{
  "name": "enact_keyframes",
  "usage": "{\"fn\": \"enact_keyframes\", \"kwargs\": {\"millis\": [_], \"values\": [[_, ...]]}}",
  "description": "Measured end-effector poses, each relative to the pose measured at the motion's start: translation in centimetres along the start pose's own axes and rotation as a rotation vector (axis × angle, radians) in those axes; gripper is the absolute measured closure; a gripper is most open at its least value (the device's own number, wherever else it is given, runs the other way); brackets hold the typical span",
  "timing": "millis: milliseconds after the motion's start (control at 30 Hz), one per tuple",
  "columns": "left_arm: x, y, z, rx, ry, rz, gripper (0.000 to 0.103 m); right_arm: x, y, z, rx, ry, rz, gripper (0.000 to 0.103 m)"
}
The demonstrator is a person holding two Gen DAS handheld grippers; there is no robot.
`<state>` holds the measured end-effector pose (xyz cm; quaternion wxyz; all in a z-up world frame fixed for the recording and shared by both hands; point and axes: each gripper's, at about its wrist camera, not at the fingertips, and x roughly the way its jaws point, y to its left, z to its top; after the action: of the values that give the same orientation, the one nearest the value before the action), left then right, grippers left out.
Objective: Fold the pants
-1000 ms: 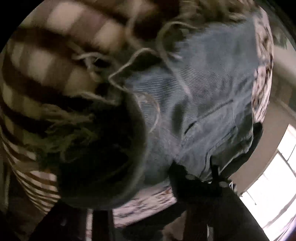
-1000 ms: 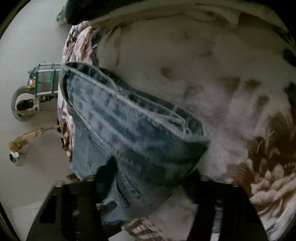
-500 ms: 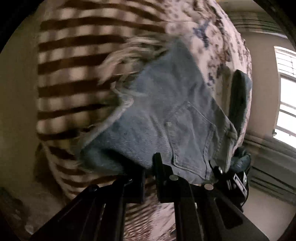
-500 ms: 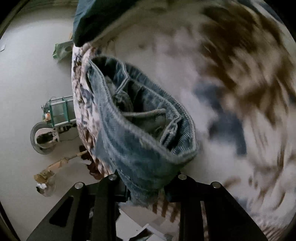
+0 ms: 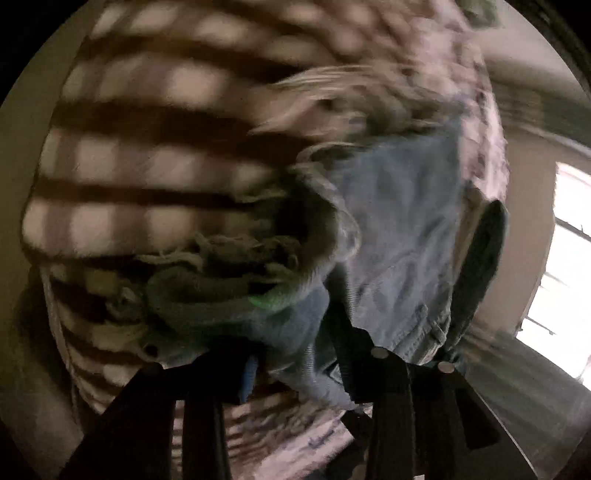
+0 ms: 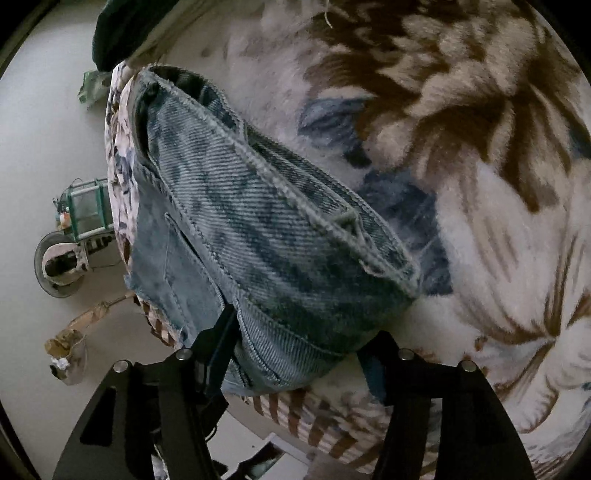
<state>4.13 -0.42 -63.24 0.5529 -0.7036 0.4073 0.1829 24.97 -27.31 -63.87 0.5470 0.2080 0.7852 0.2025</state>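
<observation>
Light blue denim pants (image 5: pixel 399 236) with frayed hems lie over a bed. My left gripper (image 5: pixel 295 354) is shut on a bunched frayed leg end (image 5: pixel 229 288), which fills the space between its black fingers (image 5: pixel 373 373). My right gripper (image 6: pixel 295 365) is shut on the waistband end of the pants (image 6: pixel 273 236), holding it lifted over the blanket; a belt loop (image 6: pixel 347 221) shows on the band. The view from the left wrist is blurred by motion.
A fleece blanket with brown and blue flowers (image 6: pixel 480 155) and a striped border (image 5: pixel 147 147) covers the bed. A dark pillow (image 6: pixel 125 33) lies at the far edge. On the floor stand a small cart (image 6: pixel 74 229) and crumpled paper (image 6: pixel 70 343). A bright window (image 5: pixel 569 251) is at right.
Both grippers have moved with the denim still held. The left gripper's view has swung, and the frayed leg end is now bunched close to it. The waistband has flattened out over the blanket.
</observation>
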Motion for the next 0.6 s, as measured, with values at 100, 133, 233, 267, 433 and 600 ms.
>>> {"fn": "enact_keyframes", "kwargs": {"millis": [100,133,233,267,433,600], "values": [[-0.7,-3.5,-0.9,0.204,-0.02,-0.113,0.094,-0.8,-0.8,0.0,-0.005,-0.013,0.008,0.045],[-1.6,-4.3,-0.9,0.26,-0.03,-0.154,0.093,-0.9,-0.8,-0.1,-0.004,-0.016,0.016,0.046],[-2.8,-5.4,-0.5,0.345,-0.048,-0.2,0.091,-1.1,-1.1,-0.3,0.003,-0.016,0.027,0.046],[-2.7,-4.3,0.1,0.322,-0.042,-0.186,0.091,-1.1,-1.3,-0.3,0.003,-0.011,0.025,0.046],[-1.1,1.3,-1.0,0.048,0.025,-0.11,0.085,-0.7,-1.6,-0.5,0.01,0.007,0.015,0.045],[-2.6,0.3,-3.3,0.006,0.033,-0.116,0.032,-0.5,-0.9,-0.4,-0.005,0.016,-0.009,0.037]]}}
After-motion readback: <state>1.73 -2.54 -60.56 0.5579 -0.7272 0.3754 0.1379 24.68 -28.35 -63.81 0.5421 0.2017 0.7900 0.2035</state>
